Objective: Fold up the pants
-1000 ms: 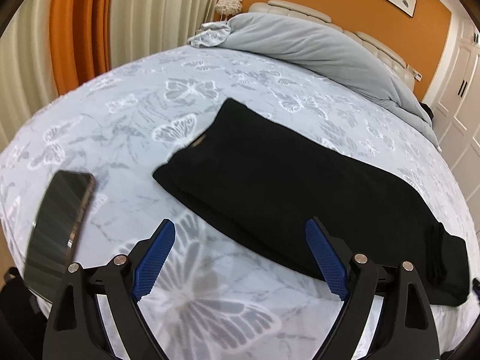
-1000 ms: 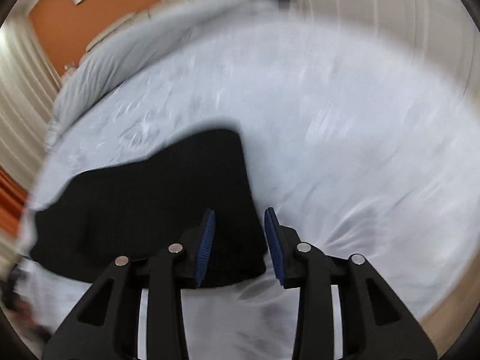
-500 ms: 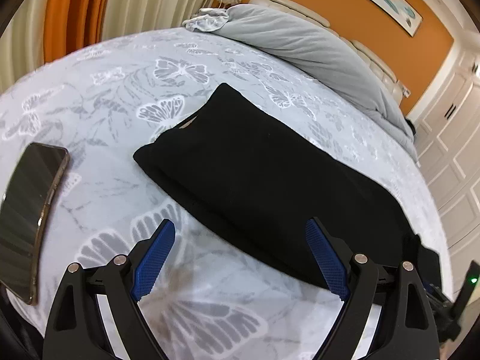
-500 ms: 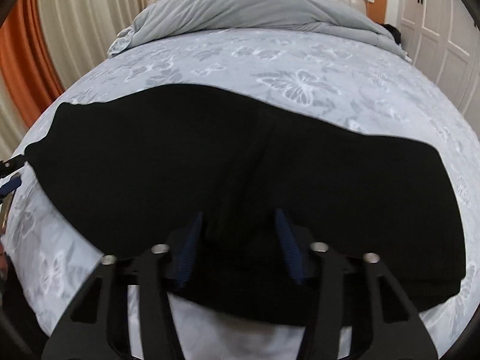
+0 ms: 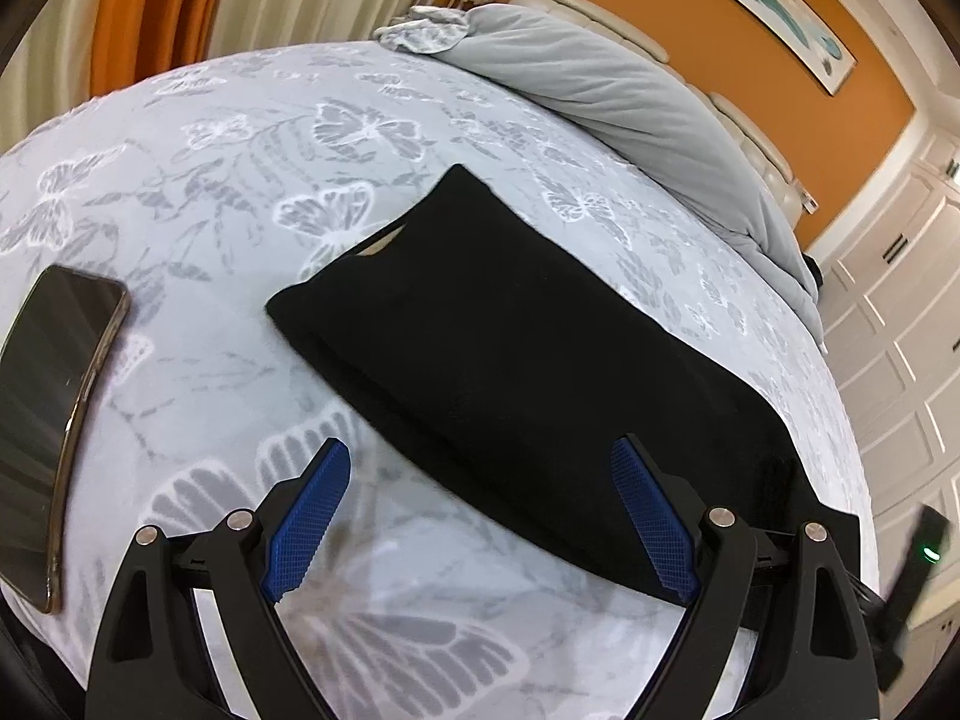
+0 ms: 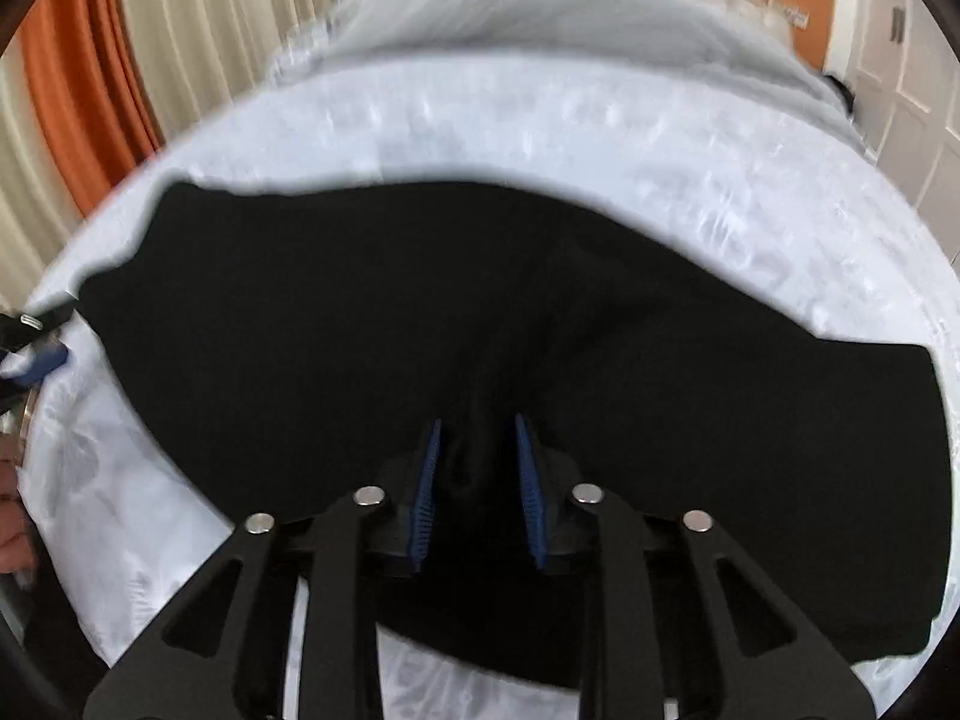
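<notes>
Black pants lie folded lengthwise on the bed, waistband end at the far left with a small tan label showing. My left gripper is wide open and empty, hovering just above the near edge of the pants. In the right wrist view the pants stretch across the frame. My right gripper is shut on a bunched fold of the black fabric near the middle of the near edge. The left gripper's blue fingertip shows at the far left of that view.
The bed has a pale blue butterfly-print cover. A dark phone lies on it left of the pants. A grey duvet is heaped by the headboard. Curtains hang on the left, white cupboards stand on the right.
My right gripper swung over the pants' near edge and closed from partly open onto a fold of fabric. My left gripper stayed open and shifted slightly toward the pants.
</notes>
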The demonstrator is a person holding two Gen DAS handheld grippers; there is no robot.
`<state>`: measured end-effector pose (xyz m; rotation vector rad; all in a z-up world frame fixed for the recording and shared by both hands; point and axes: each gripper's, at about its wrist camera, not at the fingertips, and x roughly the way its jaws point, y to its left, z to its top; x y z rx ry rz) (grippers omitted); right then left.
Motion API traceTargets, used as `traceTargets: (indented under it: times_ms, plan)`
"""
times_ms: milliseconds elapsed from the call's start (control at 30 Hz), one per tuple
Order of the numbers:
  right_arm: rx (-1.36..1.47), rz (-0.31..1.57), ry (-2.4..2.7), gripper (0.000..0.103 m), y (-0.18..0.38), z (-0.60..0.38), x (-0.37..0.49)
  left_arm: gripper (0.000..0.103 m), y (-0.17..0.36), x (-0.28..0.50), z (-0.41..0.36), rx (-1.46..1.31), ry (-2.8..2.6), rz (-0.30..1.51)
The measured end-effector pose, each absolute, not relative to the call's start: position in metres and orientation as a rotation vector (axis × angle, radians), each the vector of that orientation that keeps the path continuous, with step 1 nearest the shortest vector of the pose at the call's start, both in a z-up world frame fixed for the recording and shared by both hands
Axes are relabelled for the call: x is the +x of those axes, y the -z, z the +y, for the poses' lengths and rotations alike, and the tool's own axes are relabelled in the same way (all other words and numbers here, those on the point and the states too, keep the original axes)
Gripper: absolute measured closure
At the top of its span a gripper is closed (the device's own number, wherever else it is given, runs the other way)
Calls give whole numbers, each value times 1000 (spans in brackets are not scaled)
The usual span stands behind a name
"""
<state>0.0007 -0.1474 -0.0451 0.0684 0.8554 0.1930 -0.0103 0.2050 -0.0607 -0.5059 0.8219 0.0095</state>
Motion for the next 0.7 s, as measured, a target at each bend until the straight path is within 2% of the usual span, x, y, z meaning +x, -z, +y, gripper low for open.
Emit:
traceTargets:
  times_ms: [33, 133, 300, 467, 567, 600, 700]
  plan:
    - [115, 809, -189, 74, 31, -161, -8, 17, 62, -10, 207, -518, -10, 825]
    - [165, 762, -117, 62, 12, -202, -15, 17, 66, -8, 211, -572, -4, 832]
    - [86, 994, 48, 62, 79, -243, 12, 17, 59, -11, 194, -466, -29, 805]
    - [99, 867, -24, 60, 49, -214, 5, 17, 56, -13, 177, -380, -5, 796]
    - [-44, 957, -25, 59, 79, -171, 31, 17, 58, -11, 179, -387, -2, 812]
    - [-130, 900, 13, 59, 79, -157, 30, 17, 59, -10, 181, -401, 0, 814]
    - [-175, 908, 35, 61, 69, -150, 33, 17, 59, -10, 201, -491, -19, 807]
